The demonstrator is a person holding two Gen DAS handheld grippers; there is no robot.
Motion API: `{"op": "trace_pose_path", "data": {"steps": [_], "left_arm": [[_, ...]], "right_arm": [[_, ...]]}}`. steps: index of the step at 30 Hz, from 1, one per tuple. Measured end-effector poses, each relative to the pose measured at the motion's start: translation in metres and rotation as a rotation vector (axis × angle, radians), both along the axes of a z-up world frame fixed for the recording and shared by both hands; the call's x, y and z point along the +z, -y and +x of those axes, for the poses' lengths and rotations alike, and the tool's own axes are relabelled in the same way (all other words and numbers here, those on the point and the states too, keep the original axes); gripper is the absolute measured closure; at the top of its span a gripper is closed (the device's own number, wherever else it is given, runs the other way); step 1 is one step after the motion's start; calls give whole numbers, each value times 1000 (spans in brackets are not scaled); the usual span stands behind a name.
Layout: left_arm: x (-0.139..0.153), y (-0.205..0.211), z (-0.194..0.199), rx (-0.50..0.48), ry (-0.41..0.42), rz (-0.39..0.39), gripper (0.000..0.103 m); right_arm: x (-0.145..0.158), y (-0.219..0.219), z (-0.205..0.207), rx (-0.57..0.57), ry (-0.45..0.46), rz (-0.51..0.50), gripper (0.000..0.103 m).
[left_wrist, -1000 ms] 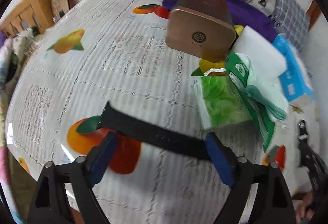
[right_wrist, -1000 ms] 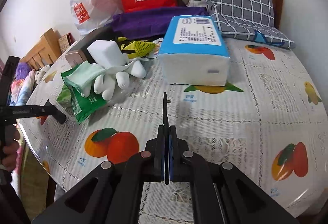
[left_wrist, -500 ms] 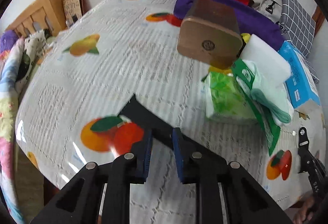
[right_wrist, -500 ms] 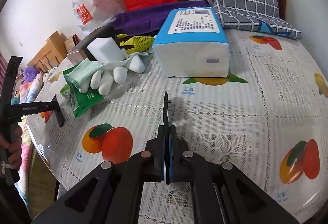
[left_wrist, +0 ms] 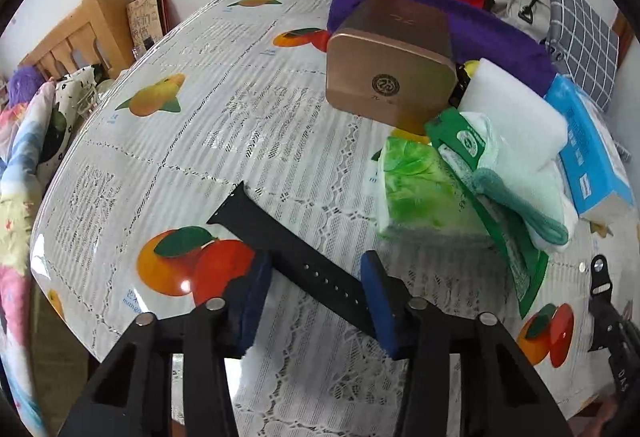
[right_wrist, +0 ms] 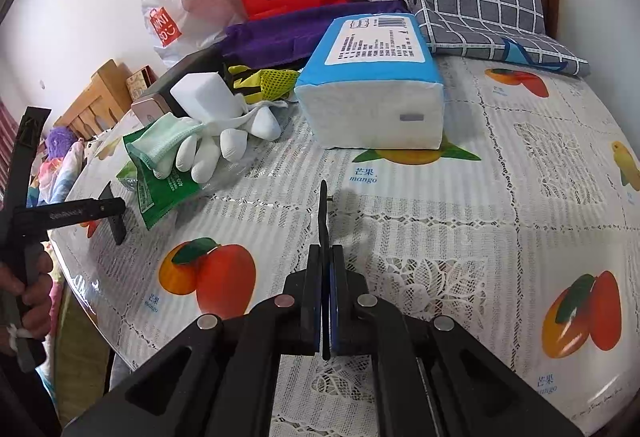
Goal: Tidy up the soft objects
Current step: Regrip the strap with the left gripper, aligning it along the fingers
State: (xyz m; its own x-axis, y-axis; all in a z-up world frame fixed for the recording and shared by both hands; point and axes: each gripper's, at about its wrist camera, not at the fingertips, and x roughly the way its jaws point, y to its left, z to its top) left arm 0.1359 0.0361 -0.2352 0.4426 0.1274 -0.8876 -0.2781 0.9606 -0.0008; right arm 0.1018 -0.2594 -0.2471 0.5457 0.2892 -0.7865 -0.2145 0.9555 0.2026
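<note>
My left gripper has its fingers apart, one on each side of the black watch strap lying flat on the fruit tablecloth. To the right sits a green packet. My right gripper is pinched tight on the thin buckle strap, standing on edge.

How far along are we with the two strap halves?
One strap lies flat on the table between the open left gripper. The right gripper is shut on the other strap. The gloves and tissue pack look untouched.
</note>
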Motion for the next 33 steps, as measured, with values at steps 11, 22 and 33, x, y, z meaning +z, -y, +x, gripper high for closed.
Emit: {"op": "trace_pose_path", "data": {"steps": [11, 22, 33], "left_arm": [[1, -22, -4, 2, -22, -167, 61], [4, -13, 5, -29, 13, -70, 82], [1, 2, 13, -2, -23, -37, 65]], "right_arm": [[0, 1, 2, -1, 0, 0, 100], [0, 2, 3, 7, -5, -3, 100], [-1, 4, 7, 15, -2, 13, 100]]}}
